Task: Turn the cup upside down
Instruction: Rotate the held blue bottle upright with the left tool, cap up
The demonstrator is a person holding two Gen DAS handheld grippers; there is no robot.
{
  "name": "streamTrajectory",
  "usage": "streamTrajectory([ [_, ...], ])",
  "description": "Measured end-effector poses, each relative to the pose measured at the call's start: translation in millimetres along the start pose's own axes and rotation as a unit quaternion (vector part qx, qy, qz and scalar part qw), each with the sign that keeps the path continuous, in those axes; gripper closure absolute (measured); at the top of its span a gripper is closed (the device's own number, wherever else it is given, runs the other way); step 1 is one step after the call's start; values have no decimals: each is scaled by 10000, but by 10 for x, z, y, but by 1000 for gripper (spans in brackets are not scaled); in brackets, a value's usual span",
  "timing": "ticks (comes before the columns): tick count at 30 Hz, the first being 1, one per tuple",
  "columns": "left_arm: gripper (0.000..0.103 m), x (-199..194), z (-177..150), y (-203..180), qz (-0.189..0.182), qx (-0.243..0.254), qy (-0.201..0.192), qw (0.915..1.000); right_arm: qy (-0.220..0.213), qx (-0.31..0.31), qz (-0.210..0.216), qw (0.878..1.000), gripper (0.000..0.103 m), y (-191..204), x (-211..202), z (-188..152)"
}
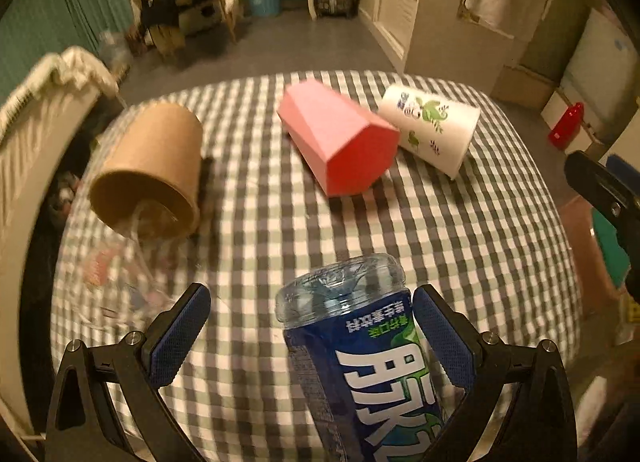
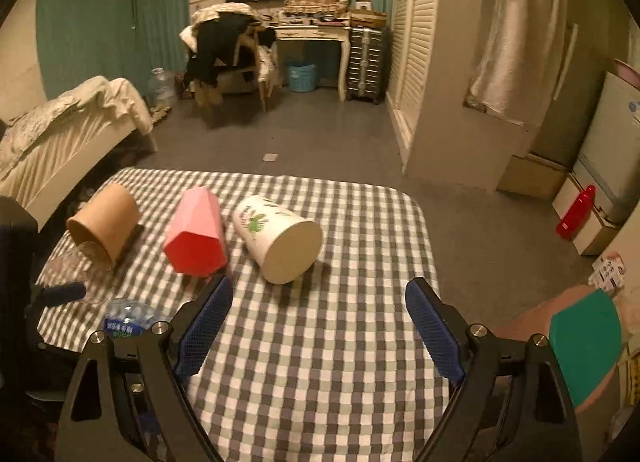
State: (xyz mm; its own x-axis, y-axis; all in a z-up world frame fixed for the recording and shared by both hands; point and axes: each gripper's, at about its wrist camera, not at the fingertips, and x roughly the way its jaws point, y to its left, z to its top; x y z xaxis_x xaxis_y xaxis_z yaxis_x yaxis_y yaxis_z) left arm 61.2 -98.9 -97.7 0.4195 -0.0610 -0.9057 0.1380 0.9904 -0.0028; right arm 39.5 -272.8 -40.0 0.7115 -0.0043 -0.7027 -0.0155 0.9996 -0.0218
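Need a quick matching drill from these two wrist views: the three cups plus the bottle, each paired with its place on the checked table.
Things:
1. brown paper cup
2. pink faceted cup
3. white floral cup
4. blue-label bottle

Places:
A. middle of the row of three
B. between the open fingers of the left gripper
C. row's left end, rim facing the camera
D. row's right end, nearest the open, empty right gripper

Pairs: 1-C, 2-A, 3-D, 4-B

We note three cups on their sides: brown paper cup (image 2: 103,231) leftmost, pink faceted cup (image 2: 195,231) middle, white floral cup (image 2: 278,237) rightmost.
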Motion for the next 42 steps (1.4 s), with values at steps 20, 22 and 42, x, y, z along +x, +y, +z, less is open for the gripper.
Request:
streamTrajectory([
  [20, 22, -278, 196, -335, -21, 616, -817, 9947, -207, 385, 208, 9988, 15, -195, -139, -24],
  [22, 23, -290, 206, -386, 186, 710, -1217, 9898, -235, 424, 212, 9986, 15, -210, -151, -23],
  [42, 27, -68, 46, -300, 202, 634, -1822, 9810, -210, 504, 151, 9984, 15, -255, -95, -8],
])
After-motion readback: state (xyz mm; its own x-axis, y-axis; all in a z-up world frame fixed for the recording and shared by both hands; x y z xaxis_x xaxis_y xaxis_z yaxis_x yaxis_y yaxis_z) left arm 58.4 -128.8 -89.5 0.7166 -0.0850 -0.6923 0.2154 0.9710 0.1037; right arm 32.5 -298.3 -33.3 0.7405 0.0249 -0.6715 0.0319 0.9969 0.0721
